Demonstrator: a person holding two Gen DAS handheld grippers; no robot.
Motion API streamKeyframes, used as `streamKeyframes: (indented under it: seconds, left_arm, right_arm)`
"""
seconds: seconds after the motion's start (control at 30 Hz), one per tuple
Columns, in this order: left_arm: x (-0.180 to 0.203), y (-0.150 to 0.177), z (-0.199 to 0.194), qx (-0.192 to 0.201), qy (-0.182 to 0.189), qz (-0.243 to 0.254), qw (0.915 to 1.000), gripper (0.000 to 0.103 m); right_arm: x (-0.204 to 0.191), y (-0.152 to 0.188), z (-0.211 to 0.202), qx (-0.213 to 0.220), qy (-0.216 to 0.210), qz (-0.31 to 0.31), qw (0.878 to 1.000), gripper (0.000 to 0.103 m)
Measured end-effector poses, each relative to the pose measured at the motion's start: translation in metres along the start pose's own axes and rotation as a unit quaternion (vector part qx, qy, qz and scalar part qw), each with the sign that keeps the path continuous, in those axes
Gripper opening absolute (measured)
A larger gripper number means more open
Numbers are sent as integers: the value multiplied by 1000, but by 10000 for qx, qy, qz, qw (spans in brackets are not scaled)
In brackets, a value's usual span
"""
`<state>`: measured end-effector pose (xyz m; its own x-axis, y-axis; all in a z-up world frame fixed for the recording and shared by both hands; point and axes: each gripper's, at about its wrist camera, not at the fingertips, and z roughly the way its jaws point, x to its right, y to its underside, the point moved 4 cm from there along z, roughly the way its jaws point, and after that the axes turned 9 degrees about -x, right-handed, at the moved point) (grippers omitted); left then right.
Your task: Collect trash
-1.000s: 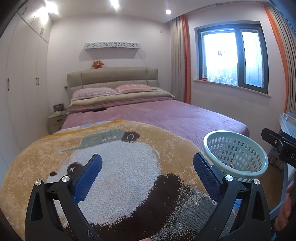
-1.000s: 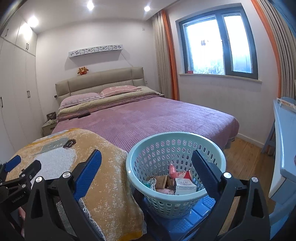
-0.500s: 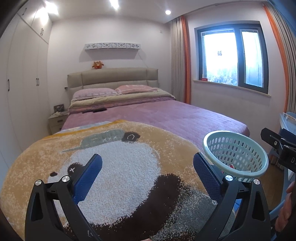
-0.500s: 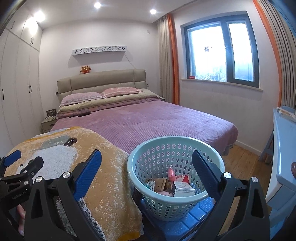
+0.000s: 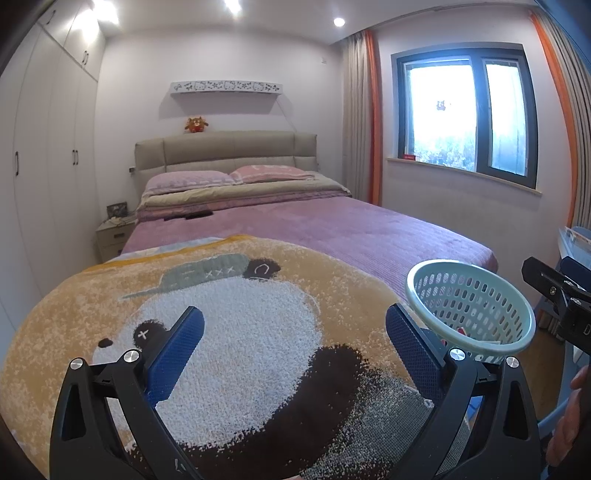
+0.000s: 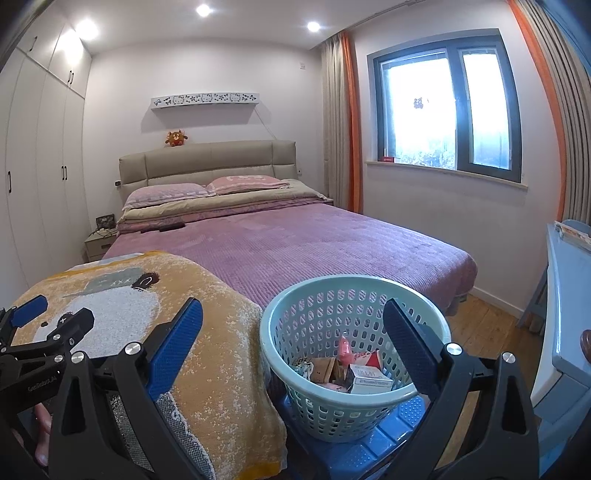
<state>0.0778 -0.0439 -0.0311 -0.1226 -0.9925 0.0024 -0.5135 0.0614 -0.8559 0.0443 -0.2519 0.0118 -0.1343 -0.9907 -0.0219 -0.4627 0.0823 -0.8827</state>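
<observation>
Since the pale green basket (image 6: 354, 354) already holds cartons and wrappers (image 6: 351, 373), collecting looks nearly done. Both hand-held grippers, left (image 5: 295, 354) and right (image 6: 291, 350), gape wide, empty; no loose trash shows on the bed (image 6: 295, 243).

The room was evenly bright and sharp. Ceiling spotlights (image 6: 313, 26) glared ahead above; the window (image 5: 466, 114) ahead right was overexposed. Fisheye distortion bent edges, and corners vignetted dark.

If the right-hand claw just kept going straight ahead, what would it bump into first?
Most likely the basket: its near rim sits between the right gripper's open fingers, just ahead. Depth is hard to judge, so it might pass over the rim toward the bed.
</observation>
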Motion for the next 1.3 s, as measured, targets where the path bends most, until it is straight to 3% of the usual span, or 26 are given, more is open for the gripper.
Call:
streamKeyframes:
  seconds: [1.3]
  left_arm:
    - [3,1,0,24,1,67,10000,96]
  right_arm:
    - [5,0,1,-34,-70,99,9999,94]
